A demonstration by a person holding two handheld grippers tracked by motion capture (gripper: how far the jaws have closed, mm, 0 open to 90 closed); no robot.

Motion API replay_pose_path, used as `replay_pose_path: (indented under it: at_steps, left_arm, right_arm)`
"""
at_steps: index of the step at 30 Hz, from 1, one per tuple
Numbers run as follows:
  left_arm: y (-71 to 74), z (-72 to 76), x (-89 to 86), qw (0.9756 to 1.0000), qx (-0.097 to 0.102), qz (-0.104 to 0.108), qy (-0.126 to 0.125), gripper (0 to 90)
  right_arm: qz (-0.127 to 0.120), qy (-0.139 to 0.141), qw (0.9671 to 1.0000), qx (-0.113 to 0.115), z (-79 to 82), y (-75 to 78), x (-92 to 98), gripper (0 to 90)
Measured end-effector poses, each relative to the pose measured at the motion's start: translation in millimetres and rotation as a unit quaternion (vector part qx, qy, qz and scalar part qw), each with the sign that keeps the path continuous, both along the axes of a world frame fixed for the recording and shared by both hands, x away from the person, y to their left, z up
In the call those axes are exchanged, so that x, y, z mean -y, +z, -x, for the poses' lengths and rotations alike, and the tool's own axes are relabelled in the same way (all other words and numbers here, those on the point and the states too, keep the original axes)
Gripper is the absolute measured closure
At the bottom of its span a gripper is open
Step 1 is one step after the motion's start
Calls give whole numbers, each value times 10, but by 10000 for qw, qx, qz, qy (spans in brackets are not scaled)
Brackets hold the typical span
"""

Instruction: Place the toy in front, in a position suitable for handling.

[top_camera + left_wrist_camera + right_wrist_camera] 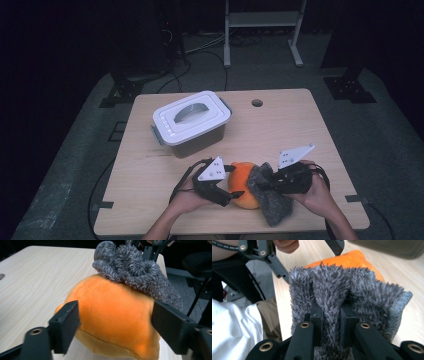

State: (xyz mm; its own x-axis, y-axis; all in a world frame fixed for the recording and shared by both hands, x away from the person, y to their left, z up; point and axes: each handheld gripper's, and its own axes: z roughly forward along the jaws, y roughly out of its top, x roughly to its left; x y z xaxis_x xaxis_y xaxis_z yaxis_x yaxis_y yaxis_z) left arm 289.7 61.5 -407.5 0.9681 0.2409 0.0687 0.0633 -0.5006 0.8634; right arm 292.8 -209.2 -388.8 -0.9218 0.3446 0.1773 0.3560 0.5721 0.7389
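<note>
An orange plush toy (245,181) lies near the table's front edge. My left gripper (233,184) reaches in from its left, one jaw on each side, and both pads press into the plush (115,315). Against the toy's right side, and hanging down past it, is a grey fuzzy cloth (274,206). My right gripper (263,183) is shut on this cloth; in the right gripper view a fold of the cloth (332,290) is pinched between the jaws of that gripper (331,320). The cloth (135,267) drapes over the plush's top in the left gripper view.
A white lidded container (192,120) with grey clips stands at the back left of the wooden table (300,130). A small round hole (257,103) is near the far edge. The person's hands and forearms come in at the front edge.
</note>
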Motion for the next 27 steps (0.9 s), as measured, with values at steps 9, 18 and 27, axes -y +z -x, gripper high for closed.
replay_pose_path:
  at_steps: [9,18,27]
  left_arm:
    - [-10,56,82,9998,50,120,-121,265]
    - [-19,110,134,9997,210,-29,-151,235]
    - [-30,108,133,9995,189,-26,-258,243]
  right_arm:
    - [53,18,9996,271,97,218,29,765]
    - [188,106,9990,380,120,211,-162,764]
    - [172,32,9993,323,120,211,-24,764]
